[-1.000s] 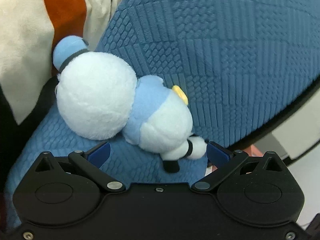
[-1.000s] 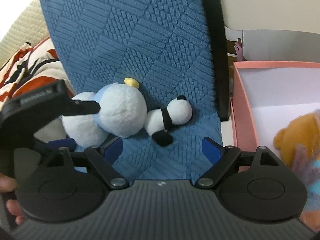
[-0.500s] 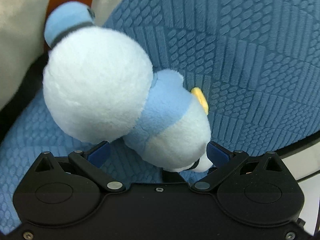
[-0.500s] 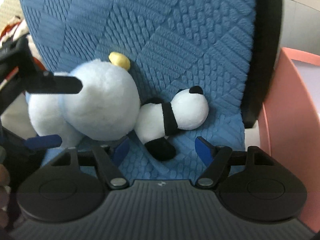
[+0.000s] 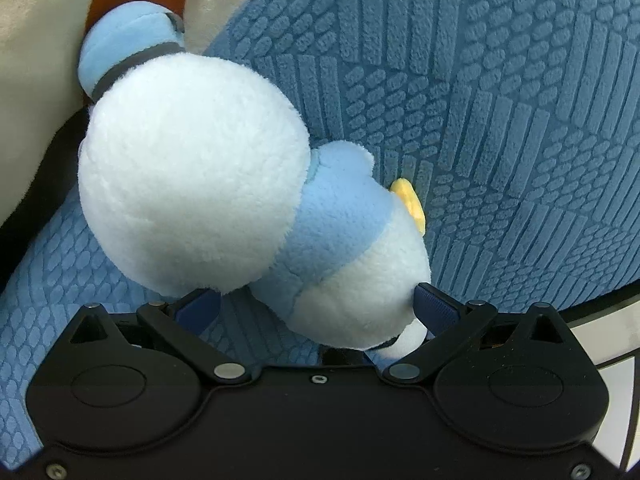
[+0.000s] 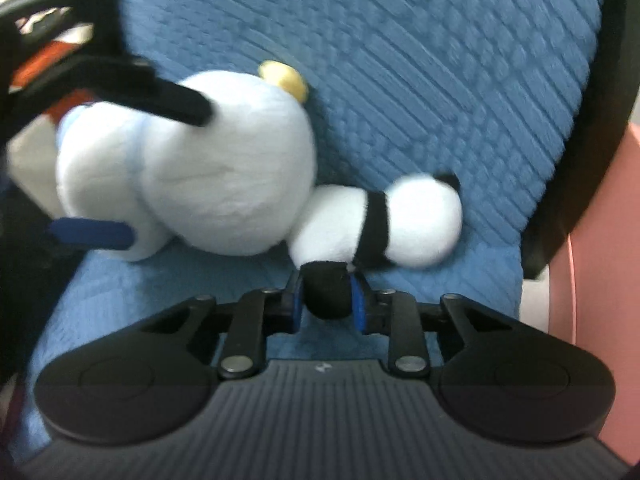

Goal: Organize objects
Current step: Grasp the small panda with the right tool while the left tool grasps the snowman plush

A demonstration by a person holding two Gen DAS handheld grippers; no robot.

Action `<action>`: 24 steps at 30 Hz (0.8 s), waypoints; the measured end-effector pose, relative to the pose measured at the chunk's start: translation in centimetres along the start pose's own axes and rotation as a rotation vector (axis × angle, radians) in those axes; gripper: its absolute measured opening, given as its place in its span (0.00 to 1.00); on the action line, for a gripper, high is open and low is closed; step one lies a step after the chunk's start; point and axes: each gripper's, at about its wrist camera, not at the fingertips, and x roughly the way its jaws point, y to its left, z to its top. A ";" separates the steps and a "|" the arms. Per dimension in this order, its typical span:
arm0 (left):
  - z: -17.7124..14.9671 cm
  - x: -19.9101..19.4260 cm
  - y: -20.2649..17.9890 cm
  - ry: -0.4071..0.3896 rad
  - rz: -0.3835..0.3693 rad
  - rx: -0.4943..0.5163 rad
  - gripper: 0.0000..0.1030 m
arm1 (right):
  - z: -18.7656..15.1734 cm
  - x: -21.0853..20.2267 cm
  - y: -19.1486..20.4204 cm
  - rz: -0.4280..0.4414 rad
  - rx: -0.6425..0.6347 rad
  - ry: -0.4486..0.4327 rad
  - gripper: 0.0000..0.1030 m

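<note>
Two plush toys lie side by side on your blue quilted cushion (image 5: 500,100), whose fabric is embossed in patches of ribs and pebbles. The larger one, a fuzzy white and pale-blue duck plush (image 5: 224,200) with a round head, a small blue cap and a yellow foot, sits right in front of your left gripper (image 5: 316,304). Its blue-padded fingers are spread wide on either side of the toy's rounded body, not squeezing it. The small panda plush (image 6: 384,220), white with a black band and black limbs, touches the duck's right side. Your right gripper (image 6: 326,300) comes in low along the cushion seat, and its fingers have closed in tightly on the panda's black foot. That view is blurred, so finer detail is hard to make out. To the right, the cushion ends at a black chair edge (image 6: 592,152), with a pink box wall (image 6: 600,280) just beyond it. To the left, a cream and orange fabric (image 5: 48,60) presses close against the duck's cap.
</note>
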 end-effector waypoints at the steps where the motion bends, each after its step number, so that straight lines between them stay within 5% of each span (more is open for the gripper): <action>1: 0.0 -0.1 0.2 -0.002 -0.005 -0.006 0.99 | -0.1 -0.6 0.5 0.003 -0.024 -0.014 0.25; 17: 0.9 -0.6 1.9 0.017 -0.033 -0.080 0.99 | -3.4 -6.2 1.2 0.086 -0.059 0.092 0.24; 24: 0.9 0.7 2.3 0.042 -0.075 -0.173 0.99 | -4.6 -7.5 0.2 0.073 0.152 0.126 0.34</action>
